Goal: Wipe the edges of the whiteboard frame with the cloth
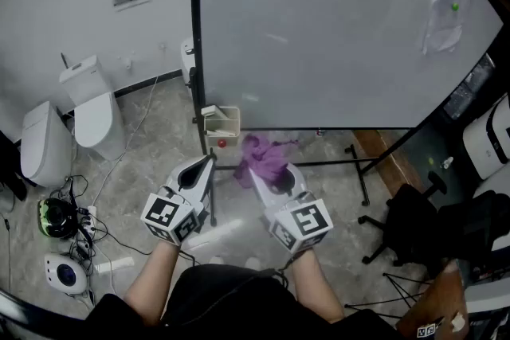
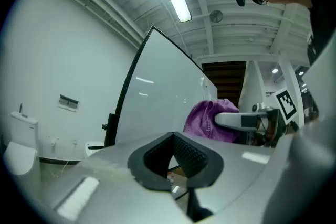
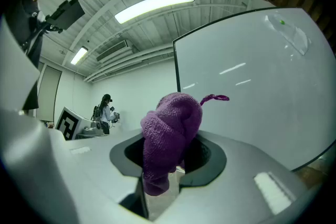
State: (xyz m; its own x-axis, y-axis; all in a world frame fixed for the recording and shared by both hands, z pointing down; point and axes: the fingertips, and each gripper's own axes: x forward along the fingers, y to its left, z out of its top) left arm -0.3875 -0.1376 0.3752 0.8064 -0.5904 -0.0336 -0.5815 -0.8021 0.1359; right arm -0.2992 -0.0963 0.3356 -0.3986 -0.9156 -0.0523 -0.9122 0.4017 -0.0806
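- Standing at the far left of the head view were two white ceramic toilets (image 1: 94, 103) on the grey stone-patterned floor (image 1: 151, 147).
- Just left of the lower centre, the left gripper (image 1: 210, 162) pointed up the frame. Its jaws were pressed together with nothing between them, which its own view confirmed.
- Above it, the large glossy whiteboard (image 1: 335, 28) filled the upper centre and right of the head view. Its thin black frame (image 1: 195, 28) ran straight down as the left edge, directly above the left gripper's tip.
- A crumpled purple knitted cloth (image 1: 267, 155) sat right of that tip, just under the board's bottom edge in the picture. Whether it touched the frame could not be told.
- The right gripper (image 1: 271, 173) had its jaws clamped on the cloth. In the right gripper view the cloth (image 3: 170, 139) bulged above the pads, with a thin loop sticking out towards the board.
- A black office chair (image 1: 406, 219) stood at the lower right.
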